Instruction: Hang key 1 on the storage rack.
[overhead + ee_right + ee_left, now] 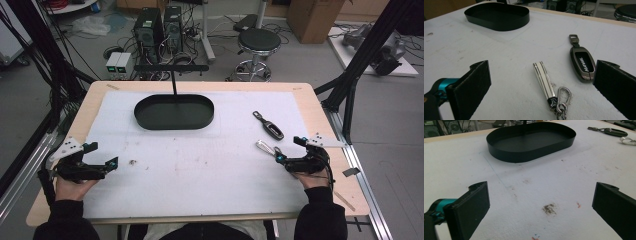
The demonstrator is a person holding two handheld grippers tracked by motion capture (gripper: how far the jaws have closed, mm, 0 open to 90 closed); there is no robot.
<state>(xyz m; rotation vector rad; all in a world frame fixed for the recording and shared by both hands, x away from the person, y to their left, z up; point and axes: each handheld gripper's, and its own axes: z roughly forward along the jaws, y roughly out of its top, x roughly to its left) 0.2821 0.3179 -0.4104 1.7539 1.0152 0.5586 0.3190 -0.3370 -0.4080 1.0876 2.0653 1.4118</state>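
Your left tool point(102, 156) & right tool point(287, 150) both sit wide, holding nothing. Car key fob point(582, 63) and silver keychain point(544, 81) lie on the counter point(200, 170) btwn right tool's jaws; black tray point(174, 112) further back.

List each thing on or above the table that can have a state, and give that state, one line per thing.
left gripper: open, holding nothing.
right gripper: open, with the silver key ring between its jaws, not gripped.
black oval tray: empty.
silver key ring: lying flat on the mat.
car key fob: lying flat, label side up, outside the tray.
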